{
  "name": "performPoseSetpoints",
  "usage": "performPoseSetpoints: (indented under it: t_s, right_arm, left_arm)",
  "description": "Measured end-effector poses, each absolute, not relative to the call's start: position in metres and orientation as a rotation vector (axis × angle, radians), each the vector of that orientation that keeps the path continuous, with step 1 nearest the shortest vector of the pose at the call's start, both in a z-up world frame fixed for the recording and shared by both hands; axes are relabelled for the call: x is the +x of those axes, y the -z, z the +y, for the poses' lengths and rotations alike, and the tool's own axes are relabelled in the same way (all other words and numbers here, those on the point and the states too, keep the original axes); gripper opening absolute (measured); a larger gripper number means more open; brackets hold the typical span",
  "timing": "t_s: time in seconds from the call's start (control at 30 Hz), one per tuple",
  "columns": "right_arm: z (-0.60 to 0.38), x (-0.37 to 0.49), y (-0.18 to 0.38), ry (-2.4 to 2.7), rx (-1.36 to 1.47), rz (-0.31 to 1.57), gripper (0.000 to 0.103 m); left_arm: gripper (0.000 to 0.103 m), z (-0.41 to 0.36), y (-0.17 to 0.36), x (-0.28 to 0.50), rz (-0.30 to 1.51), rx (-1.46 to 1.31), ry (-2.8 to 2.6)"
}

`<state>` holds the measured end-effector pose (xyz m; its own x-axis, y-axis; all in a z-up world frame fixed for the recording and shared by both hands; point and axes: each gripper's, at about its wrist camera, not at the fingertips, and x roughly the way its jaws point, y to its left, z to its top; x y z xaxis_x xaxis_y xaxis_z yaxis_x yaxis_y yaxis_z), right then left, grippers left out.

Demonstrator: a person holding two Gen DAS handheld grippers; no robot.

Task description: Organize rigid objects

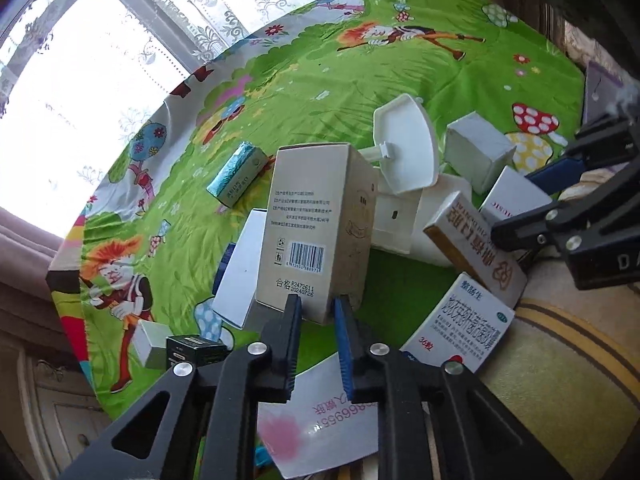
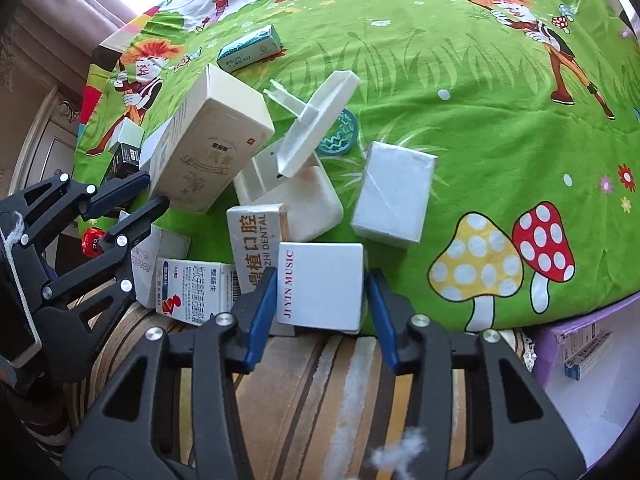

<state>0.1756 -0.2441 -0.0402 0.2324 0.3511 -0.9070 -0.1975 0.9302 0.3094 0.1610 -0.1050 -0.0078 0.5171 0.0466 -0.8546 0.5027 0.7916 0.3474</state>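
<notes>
My left gripper (image 1: 317, 307) is shut on the bottom edge of a tall cream box with a barcode (image 1: 316, 216), which stands tilted above the pile. In the right wrist view the same cream box (image 2: 208, 144) leans at the left with the left gripper (image 2: 154, 192) below it. My right gripper (image 2: 322, 294) has its blue pads against both sides of a white box printed JI YIN MUSIC (image 2: 320, 280) at the near edge of the green cartoon sheet (image 2: 480, 100). The left wrist view shows that white box (image 1: 514, 194) and the right gripper (image 1: 516, 210) at the right.
Around the held boxes lie a dental box (image 2: 256, 248), a medicine box with a red logo (image 2: 192, 292), a white wrapped box (image 2: 394, 192), a white plastic tray piece (image 2: 320, 120), a teal foil box (image 2: 250, 50) and a small black box (image 2: 126, 158). A striped cushion (image 2: 320, 380) lies below.
</notes>
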Motion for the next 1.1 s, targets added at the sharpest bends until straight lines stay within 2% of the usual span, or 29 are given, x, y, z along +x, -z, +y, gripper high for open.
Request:
performPoseSetpoints:
  t_s: [0.2, 0.23, 0.27, 0.3, 0.33, 0.37, 0.53, 0.8, 0.83, 0.9, 0.97, 1.1]
  right_arm:
    - [-0.244, 0.169, 0.035, -0.397, 0.143, 1.256, 0.048]
    - [-0.246, 0.168, 0.034, -0.397, 0.146, 1.249, 0.048]
    - [-0.247, 0.167, 0.032, -0.395, 0.149, 1.241, 0.048]
    - [-0.249, 0.166, 0.030, -0.395, 0.151, 1.232, 0.048]
    - [-0.251, 0.163, 0.028, -0.394, 0.153, 1.225, 0.048]
    - [-0.252, 0.162, 0.026, -0.393, 0.154, 1.218, 0.048]
    - [-0.261, 0.155, 0.015, -0.390, 0.172, 1.178, 0.048]
    - [-0.270, 0.137, -0.006, -0.400, 0.188, 1.118, 0.048]
    - [-0.272, 0.135, -0.008, -0.402, 0.194, 1.114, 0.048]
    - [-0.275, 0.131, -0.012, -0.405, 0.204, 1.106, 0.048]
    - [-0.279, 0.126, -0.017, -0.407, 0.212, 1.096, 0.048]
    - [-0.289, 0.118, -0.024, -0.404, 0.228, 1.075, 0.048]
  left_arm:
    - [0.021, -0.082, -0.007, 0.168, 1.042, 0.370, 0.384]
    - [0.028, -0.079, -0.008, 0.169, 1.047, 0.345, 0.389]
    - [0.044, -0.078, -0.009, 0.170, 1.049, 0.334, 0.390]
    - [0.053, -0.076, -0.010, 0.170, 1.043, 0.329, 0.389]
    - [0.067, -0.075, -0.012, 0.171, 1.029, 0.321, 0.391]
    - [0.072, -0.074, -0.014, 0.172, 1.018, 0.307, 0.398]
    - [0.072, -0.062, -0.014, 0.195, 1.051, 0.205, 0.458]
    - [0.072, -0.066, 0.003, 0.215, 1.094, 0.213, 0.488]
    - [0.071, -0.067, 0.006, 0.215, 1.100, 0.214, 0.490]
    - [0.062, -0.068, 0.008, 0.215, 1.102, 0.224, 0.484]
    - [0.057, -0.068, 0.006, 0.212, 1.098, 0.215, 0.492]
    - [0.056, -0.067, -0.001, 0.208, 1.087, 0.206, 0.483]
